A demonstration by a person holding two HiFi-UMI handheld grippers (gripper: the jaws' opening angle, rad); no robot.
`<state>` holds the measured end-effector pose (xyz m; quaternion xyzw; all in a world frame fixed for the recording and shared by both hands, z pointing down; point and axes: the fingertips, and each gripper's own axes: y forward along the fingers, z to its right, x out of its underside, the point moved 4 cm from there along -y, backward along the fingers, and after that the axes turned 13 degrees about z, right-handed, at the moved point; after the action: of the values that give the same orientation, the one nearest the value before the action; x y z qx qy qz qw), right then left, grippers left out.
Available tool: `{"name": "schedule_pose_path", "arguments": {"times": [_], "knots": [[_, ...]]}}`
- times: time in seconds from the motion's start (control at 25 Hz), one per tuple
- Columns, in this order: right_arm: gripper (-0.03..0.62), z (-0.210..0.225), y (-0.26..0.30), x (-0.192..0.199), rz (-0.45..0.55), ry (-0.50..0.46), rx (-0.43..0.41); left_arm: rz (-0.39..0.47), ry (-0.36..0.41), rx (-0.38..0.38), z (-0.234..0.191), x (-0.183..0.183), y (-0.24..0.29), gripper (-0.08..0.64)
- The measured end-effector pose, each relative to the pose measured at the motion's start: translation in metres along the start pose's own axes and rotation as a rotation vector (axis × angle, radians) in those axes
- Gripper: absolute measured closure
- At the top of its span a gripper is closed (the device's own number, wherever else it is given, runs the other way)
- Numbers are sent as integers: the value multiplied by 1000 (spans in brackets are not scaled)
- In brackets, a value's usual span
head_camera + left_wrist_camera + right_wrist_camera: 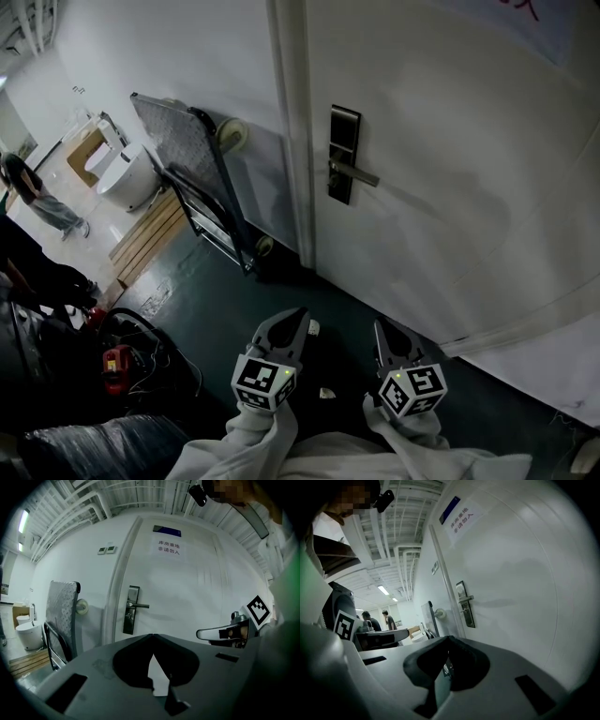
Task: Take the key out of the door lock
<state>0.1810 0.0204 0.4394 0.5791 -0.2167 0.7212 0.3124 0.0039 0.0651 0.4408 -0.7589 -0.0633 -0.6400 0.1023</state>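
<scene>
A dark metal lock plate [342, 155] with a lever handle [356, 172] sits on the white door [450, 169]; it also shows in the left gripper view [131, 610] and the right gripper view [465, 604]. The key is too small to make out. My left gripper [298, 321] is low near my body, far short of the lock, and its tips meet with nothing between them [152, 635]. My right gripper [382, 330] hangs beside it, jaws also together and empty [449, 638]. Both point toward the door.
A folded platform trolley [192, 159] leans on the wall left of the door frame. Beyond it are a white toilet bowl [127, 178] and wooden slats [150, 234]. A person [37, 202] stands far left. A red tool and cables [117, 361] lie on the dark floor.
</scene>
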Motion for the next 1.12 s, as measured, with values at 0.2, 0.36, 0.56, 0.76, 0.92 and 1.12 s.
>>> {"name": "schedule_pose_path", "arguments": {"times": [0.2, 0.36, 0.56, 0.76, 0.92, 1.12], "knots": [[540, 13, 34, -7, 3, -4, 3, -1, 0, 18, -21, -3, 36, 548], [540, 23, 70, -15, 2, -1, 10, 3, 1, 33, -43, -9, 69, 548], [540, 36, 116, -26, 12, -10, 29, -1, -2, 55, -73, -15, 109, 548], [540, 47, 152, -34, 13, -13, 58, -6, -15, 77, -100, -18, 141, 548], [540, 52, 174, -36, 17, -21, 71, -8, -27, 98, -117, -17, 163, 548], [540, 59, 195, -38, 26, -20, 109, -15, -34, 146, -131, -17, 187, 548]]}}
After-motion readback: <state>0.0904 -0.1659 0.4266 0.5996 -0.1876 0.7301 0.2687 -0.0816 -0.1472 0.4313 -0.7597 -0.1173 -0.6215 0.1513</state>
